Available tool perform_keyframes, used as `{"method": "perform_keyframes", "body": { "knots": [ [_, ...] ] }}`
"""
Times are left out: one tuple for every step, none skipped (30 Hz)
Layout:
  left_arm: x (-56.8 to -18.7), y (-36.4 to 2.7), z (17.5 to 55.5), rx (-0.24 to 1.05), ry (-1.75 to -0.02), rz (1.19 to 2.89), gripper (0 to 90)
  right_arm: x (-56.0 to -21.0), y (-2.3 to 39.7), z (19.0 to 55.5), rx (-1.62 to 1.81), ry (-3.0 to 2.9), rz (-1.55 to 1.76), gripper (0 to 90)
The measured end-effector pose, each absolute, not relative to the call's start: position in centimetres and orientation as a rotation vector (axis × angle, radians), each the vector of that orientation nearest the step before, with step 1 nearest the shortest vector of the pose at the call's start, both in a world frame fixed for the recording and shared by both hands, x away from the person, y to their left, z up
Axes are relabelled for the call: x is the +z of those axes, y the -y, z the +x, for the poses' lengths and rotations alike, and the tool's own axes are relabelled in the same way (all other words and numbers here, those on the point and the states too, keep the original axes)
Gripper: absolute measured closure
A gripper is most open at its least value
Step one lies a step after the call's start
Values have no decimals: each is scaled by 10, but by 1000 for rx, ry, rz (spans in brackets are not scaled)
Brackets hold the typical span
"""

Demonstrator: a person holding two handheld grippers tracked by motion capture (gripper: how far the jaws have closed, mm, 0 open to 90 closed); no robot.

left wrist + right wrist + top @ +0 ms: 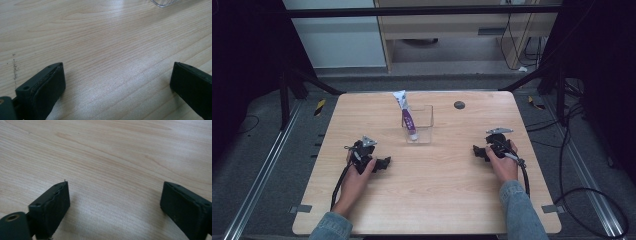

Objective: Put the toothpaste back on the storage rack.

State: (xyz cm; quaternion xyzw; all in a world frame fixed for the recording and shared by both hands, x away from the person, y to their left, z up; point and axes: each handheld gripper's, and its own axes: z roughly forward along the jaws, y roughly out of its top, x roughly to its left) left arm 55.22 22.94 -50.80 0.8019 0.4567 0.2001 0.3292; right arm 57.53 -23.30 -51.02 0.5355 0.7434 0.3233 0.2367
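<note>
A clear plastic box [421, 125] stands at the middle of the wooden table [427, 195]; a white and purple tube [407, 116] leans upright in it, sticking out at the top. My left gripper [385, 162] rests low on the table at the left, in front of the box, jaws pointing right. In the left gripper view its jaws stand wide apart over bare wood, and a corner of the clear box [163, 2] shows at the top. My right gripper [477, 151] sits low at the right, jaws pointing left. In the right gripper view they are wide apart with nothing between them.
A small dark round disc [459, 105] lies near the table's far edge, right of the box. Black cables trail from both grippers toward the person. Metal frame legs and floor cables surround the table.
</note>
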Motion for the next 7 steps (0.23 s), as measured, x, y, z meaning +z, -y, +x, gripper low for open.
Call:
{"method": "perform_keyframes", "body": {
  "knots": [
    [-508, -229, 552, 524, -1195, 2098, 0, -511, 233, 575, 892, -2039, 1467, 66],
    [-508, -229, 552, 523, -1195, 2098, 0, -511, 233, 575, 892, -2039, 1470, 50],
    [-508, -229, 552, 523, -1196, 2097, 0, -511, 233, 576, 878, -2031, 1479, 29],
    [-508, -229, 552, 523, -1196, 2097, 0, -511, 233, 576, 868, -2017, 1503, 7],
    [-508, -229, 552, 523, -1196, 2098, 0, -511, 232, 577, 854, -2001, 1530, 2],
    [-508, -229, 552, 523, -1195, 2098, 0, -511, 232, 577, 853, -1996, 1533, 2],
    [-508, -229, 552, 523, -1195, 2098, 0, -511, 232, 577, 854, -1994, 1536, 2]
  ]
}}
